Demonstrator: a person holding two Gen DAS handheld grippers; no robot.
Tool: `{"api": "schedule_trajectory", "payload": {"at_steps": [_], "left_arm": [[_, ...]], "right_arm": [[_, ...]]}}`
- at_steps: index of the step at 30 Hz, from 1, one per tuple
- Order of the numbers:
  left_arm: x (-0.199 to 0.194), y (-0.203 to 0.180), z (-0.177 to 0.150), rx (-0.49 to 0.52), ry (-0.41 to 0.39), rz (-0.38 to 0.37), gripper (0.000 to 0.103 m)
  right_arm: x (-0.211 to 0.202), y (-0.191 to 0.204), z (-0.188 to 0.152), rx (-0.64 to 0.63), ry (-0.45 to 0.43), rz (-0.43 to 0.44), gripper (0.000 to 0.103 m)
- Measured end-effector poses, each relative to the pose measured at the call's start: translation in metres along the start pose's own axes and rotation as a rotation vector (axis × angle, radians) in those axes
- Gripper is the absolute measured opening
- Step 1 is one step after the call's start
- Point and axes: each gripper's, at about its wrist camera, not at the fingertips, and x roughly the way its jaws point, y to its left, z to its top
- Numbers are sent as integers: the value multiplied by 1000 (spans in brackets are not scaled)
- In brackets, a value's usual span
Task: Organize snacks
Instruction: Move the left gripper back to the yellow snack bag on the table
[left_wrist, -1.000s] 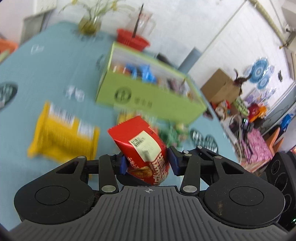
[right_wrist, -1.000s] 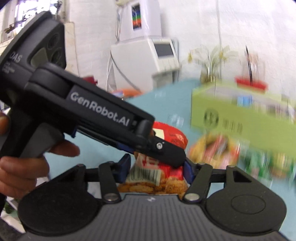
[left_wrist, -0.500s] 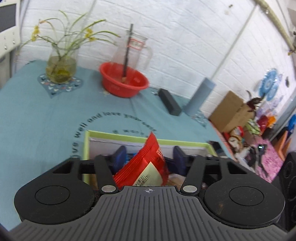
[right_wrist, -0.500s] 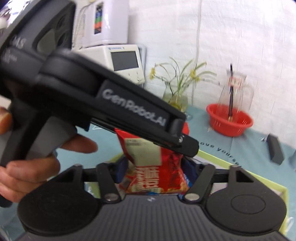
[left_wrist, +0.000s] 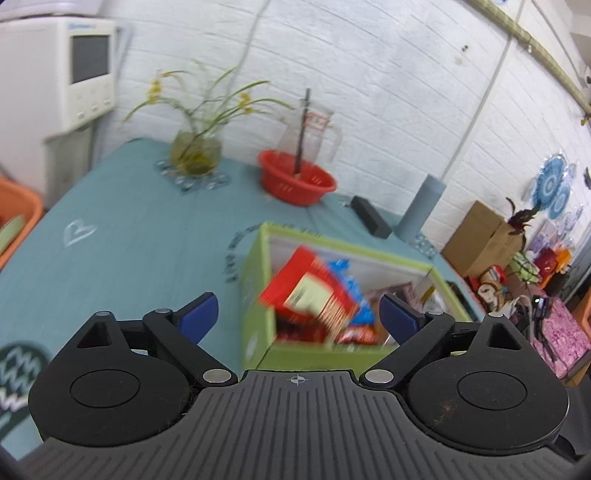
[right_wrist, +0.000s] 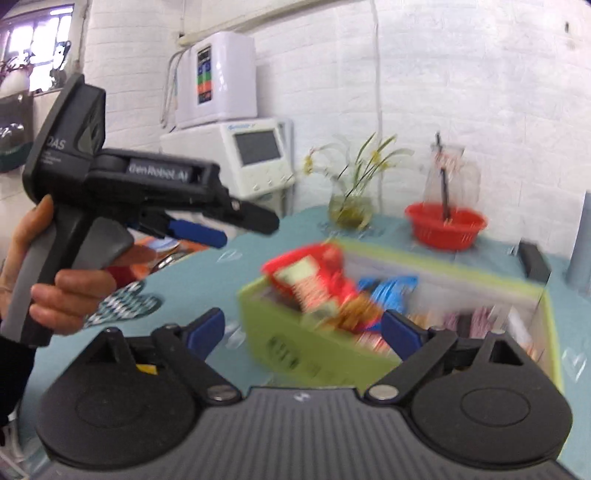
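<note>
red snack bag (left_wrist: 312, 295), label blurred beyond reading

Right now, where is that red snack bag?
The red snack bag sits tilted at the left end of the green box, against a blue packet; both views show it clear of the opening grippers.

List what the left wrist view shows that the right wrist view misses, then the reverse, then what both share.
Only the left wrist view: a cardboard box and a pile of clutter by the far wall.

Only the right wrist view: the left gripper from outside, held in a hand, and a white wall unit.

Both: the green box with a red snack bag blurred above it, the red bowl, the flower vase, and each camera's own jaws opening with nothing between them.
</note>
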Motion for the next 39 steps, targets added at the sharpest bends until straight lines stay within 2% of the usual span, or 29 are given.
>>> {"api": "schedule_trajectory", "payload": {"at_steps": [3, 5, 9, 12, 14, 16, 18, 22, 26, 28, 30, 33, 36, 39], "left_arm": [[-25, 21, -30, -45, 16, 89, 83], [-40, 39, -49, -108, 33, 106, 83], [-53, 71, -75, -229, 89, 80, 80], [-59, 80, -83, -241, 101, 90, 80], [-61, 85, -87, -266, 103, 72, 80], [-59, 88, -91, -290, 107, 26, 80], [-55, 87, -91, -293, 116, -9, 79], [-47, 73, -90, -243, 117, -70, 82], [-31, 56, -96, -190, 163, -102, 80], [-28, 54, -96, -188, 166, -89, 79], [-33, 55, -93, -199, 138, -46, 79], [-45, 61, -92, -198, 105, 7, 81], [-54, 68, -99, -221, 118, 42, 81], [-54, 69, -107, -241, 152, 34, 81]], "right_arm": [[-4, 35, -22, 5, 56, 58, 94], [4, 57, -30, -25, 82, 89, 94], [38, 95, -39, -51, 139, 172, 93], [61, 110, -38, -122, 143, 189, 93], [75, 115, -33, -168, 143, 215, 93], [93, 113, -28, -143, 210, 258, 93], [98, 114, -30, -105, 253, 258, 93], [68, 122, -42, -85, 249, 217, 93], [39, 122, -59, 6, 215, 165, 94], [33, 121, -63, 56, 211, 112, 93], [31, 120, -64, 85, 210, 124, 94], [34, 122, -62, 51, 215, 117, 93], [40, 119, -64, 38, 212, 99, 93], [41, 120, -64, 36, 206, 87, 93]]}}
